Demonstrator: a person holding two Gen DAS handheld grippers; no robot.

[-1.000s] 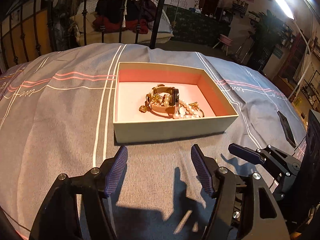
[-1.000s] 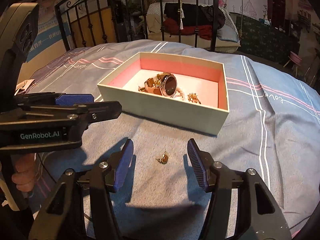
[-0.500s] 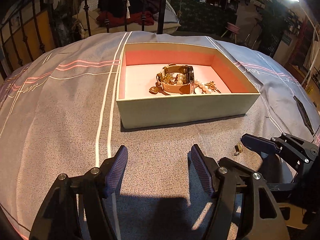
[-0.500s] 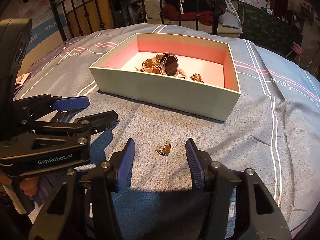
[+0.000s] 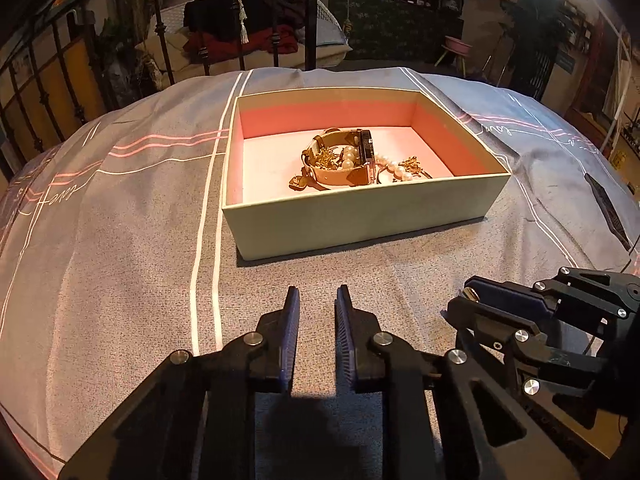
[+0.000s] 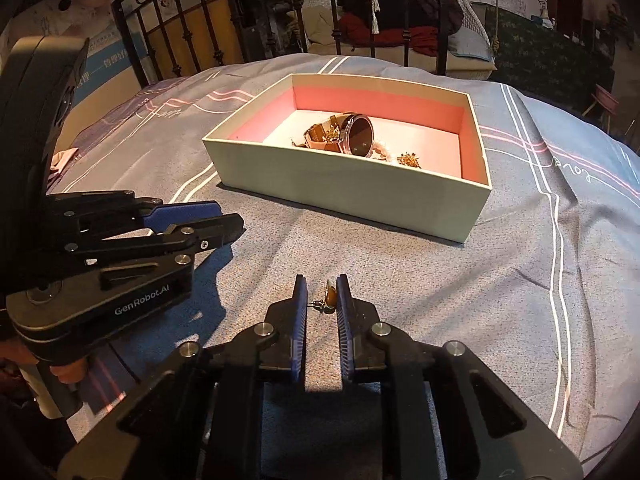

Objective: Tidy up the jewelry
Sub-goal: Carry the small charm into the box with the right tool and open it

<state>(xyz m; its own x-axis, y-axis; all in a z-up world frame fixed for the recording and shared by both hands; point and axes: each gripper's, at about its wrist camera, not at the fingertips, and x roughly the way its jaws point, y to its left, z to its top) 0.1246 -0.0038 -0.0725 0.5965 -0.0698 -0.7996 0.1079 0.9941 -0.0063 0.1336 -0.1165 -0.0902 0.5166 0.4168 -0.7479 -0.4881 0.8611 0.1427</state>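
A small gold earring (image 6: 329,300) sits just above the grey bedspread (image 6: 440,280), between the blue pads of my right gripper (image 6: 321,284). The jaws are closing, and both pads touch the earring. My left gripper (image 5: 318,292) is also closing, to a narrow gap with nothing in it, low over the bedspread (image 5: 120,260). Ahead lies the open box (image 5: 360,216) with its pink lining. In it are a tan-strapped watch (image 5: 352,160), a string of pearls (image 5: 394,168) and a gold piece (image 5: 414,164). The right wrist view shows the box (image 6: 340,184) and the watch (image 6: 356,136) too.
A black iron bed rail (image 5: 308,12) stands beyond the box, with a chair of clothes behind it. A dark flat object (image 5: 608,208) lies on the cover at the far right. My grippers are side by side: right gripper (image 5: 472,300), left gripper (image 6: 228,218).
Both grippers' jaws have drawn from wide apart to a narrow gap. The right ones now pinch the earring that lay loose between them. The box looks closer in both views.
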